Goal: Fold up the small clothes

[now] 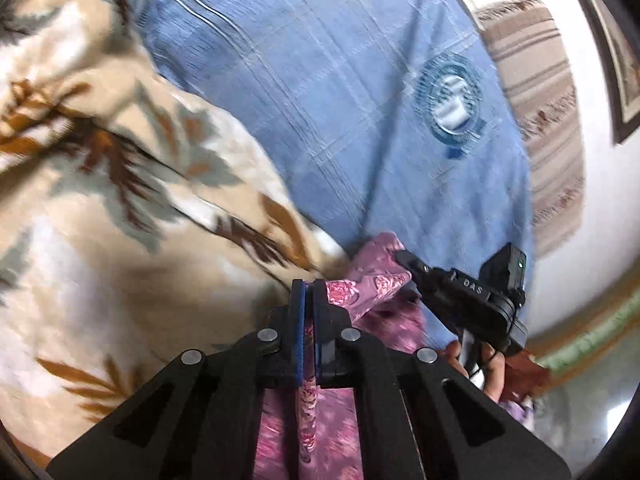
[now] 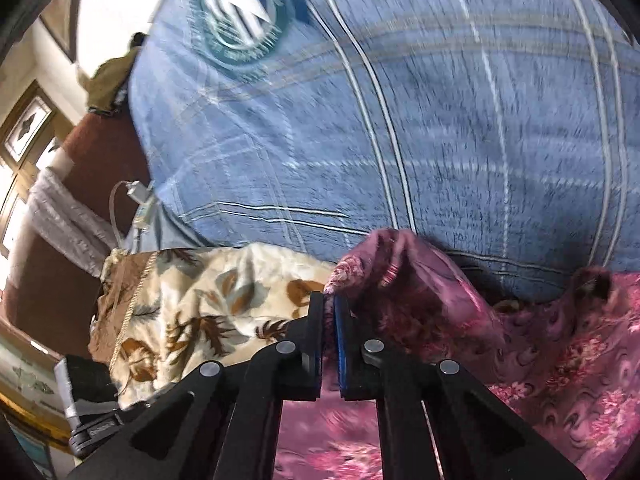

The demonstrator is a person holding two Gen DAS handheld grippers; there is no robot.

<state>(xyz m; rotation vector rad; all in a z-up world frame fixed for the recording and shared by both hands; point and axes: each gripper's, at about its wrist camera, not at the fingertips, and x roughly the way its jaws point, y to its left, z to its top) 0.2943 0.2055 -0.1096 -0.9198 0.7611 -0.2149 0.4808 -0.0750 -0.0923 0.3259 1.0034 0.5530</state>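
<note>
A small pink floral garment (image 1: 376, 280) hangs bunched between both grippers, lifted off the bedding. My left gripper (image 1: 307, 286) is shut on one edge of it, and pink cloth runs down between the blue pads. In the left wrist view the right gripper (image 1: 404, 258) reaches in from the right, its tips buried in the same cloth, a hand under it. In the right wrist view the right gripper (image 2: 329, 300) is shut on a corner of the pink garment (image 2: 540, 356), which drapes away to the right.
A blue checked bedsheet (image 1: 320, 80) with a round teal emblem (image 1: 450, 98) lies behind the garment. A cream blanket (image 1: 100, 200) with brown and grey leaves covers the left side. A striped brown mat (image 1: 536, 92) lies on the floor. A white charger and cable (image 2: 136, 196) rest at the sheet's edge.
</note>
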